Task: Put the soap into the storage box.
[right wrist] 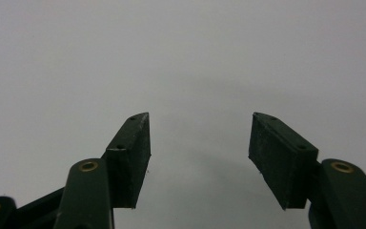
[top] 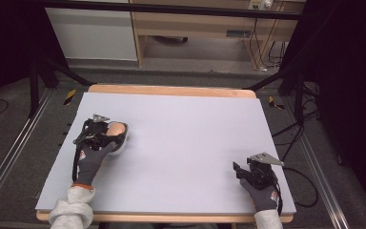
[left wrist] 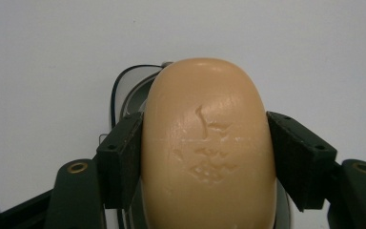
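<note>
Pale grey mat (top: pixel 181 143) under my left claw (left wrist: pixel 205 157) clamping a soap bar (left wrist: pixel 207 143) over its dish (left wrist: pixel 132 93); slick soap could squirt free, my right claw (right wrist: pixel 198 152) gaping empty.

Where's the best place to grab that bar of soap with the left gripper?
Across its narrow width, on the two long flat-ish sides of the soap, coming from its rounded end along its length. The left gripper is placed that way, fingers against both sides.
</note>
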### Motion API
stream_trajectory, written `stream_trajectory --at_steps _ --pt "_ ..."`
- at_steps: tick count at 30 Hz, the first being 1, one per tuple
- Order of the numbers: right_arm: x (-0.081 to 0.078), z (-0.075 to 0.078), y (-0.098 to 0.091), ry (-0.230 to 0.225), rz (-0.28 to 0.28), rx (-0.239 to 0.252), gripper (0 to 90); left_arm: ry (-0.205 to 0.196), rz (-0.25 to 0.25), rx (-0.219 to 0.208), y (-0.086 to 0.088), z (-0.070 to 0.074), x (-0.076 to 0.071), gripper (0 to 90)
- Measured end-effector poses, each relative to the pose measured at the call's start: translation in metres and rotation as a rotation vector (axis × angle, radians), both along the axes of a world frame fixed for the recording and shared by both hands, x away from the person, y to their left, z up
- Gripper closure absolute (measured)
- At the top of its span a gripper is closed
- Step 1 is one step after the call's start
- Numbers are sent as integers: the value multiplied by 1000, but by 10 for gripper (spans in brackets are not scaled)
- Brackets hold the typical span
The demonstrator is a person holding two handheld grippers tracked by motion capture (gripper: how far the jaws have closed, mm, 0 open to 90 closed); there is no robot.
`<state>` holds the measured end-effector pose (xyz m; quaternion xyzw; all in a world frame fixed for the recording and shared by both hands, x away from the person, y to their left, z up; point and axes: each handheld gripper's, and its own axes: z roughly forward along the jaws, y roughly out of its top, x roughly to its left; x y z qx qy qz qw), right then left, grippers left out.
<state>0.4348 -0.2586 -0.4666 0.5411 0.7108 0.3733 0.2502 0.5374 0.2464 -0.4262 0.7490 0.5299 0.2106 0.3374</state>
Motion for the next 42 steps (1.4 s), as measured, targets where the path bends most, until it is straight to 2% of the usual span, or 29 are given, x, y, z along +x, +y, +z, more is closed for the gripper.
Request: stream_trajectory --at_steps 11,18,19,22,24,26,35,42 --pt "0 0 0 -2 0 -3 391 -3 -1 5 -2 -3 0 317" --pt "0 0 1 -4 0 -6 391 8 5 -7 0 -3 -1 305" --pt "0 1 1 0 2 4 390 7 4 -7 0 -3 -1 301" --pt "0 0 1 -2 4 -7 391 0 2 0 -1 -2 -2 290" --pt "0 0 2 0 1 -5 390 -10 -9 -10 -1 0 -3 291" --pt "0 0 2 -1 0 -5 391 -25 -13 -3 -2 2 -6 273" --pt "0 1 0 -2 -2 2 391 -89 -63 -42 -4 14 -25 284" --pt "0 1 -1 -11 -8 0 384 -112 -101 -66 -2 8 -47 284"
